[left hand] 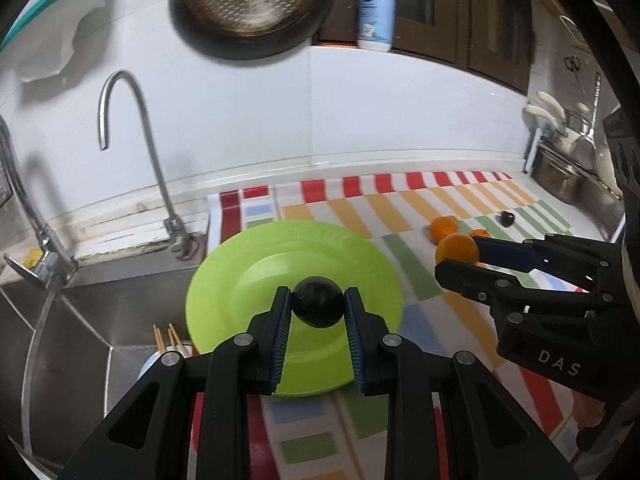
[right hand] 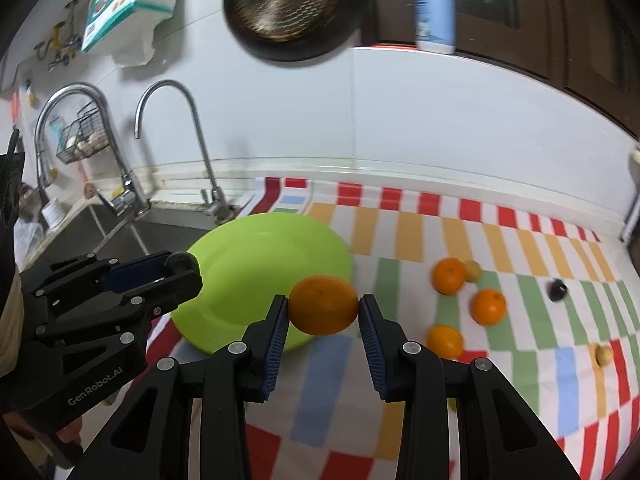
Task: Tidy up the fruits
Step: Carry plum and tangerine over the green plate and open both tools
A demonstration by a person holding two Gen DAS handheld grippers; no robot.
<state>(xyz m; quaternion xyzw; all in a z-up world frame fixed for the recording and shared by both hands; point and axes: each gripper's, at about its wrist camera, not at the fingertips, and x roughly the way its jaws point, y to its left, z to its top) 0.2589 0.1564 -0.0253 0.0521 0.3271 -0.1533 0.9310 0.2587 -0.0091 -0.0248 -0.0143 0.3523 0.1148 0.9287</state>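
Observation:
My left gripper (left hand: 317,304) is shut on a dark round fruit (left hand: 318,307) and holds it over the green plate (left hand: 240,276). My right gripper (right hand: 323,306) is shut on an orange (right hand: 323,305) and holds it above the plate's (right hand: 248,280) right edge. In the left wrist view the right gripper (left hand: 466,254) with its orange (left hand: 456,249) is to the right of the plate. In the right wrist view the left gripper (right hand: 176,266) is at the plate's left side. Three oranges (right hand: 449,275) (right hand: 488,306) (right hand: 445,341), another dark fruit (right hand: 557,290) and two small yellowish fruits (right hand: 473,270) (right hand: 603,354) lie on the striped cloth (right hand: 400,240).
A steel sink (left hand: 100,312) with two taps (left hand: 140,160) lies left of the plate, with chopsticks (left hand: 168,336) in it. A dark pan (left hand: 252,4) and a soap bottle (left hand: 376,12) are on the wall side. A dish rack with pots (left hand: 572,160) stands at far right.

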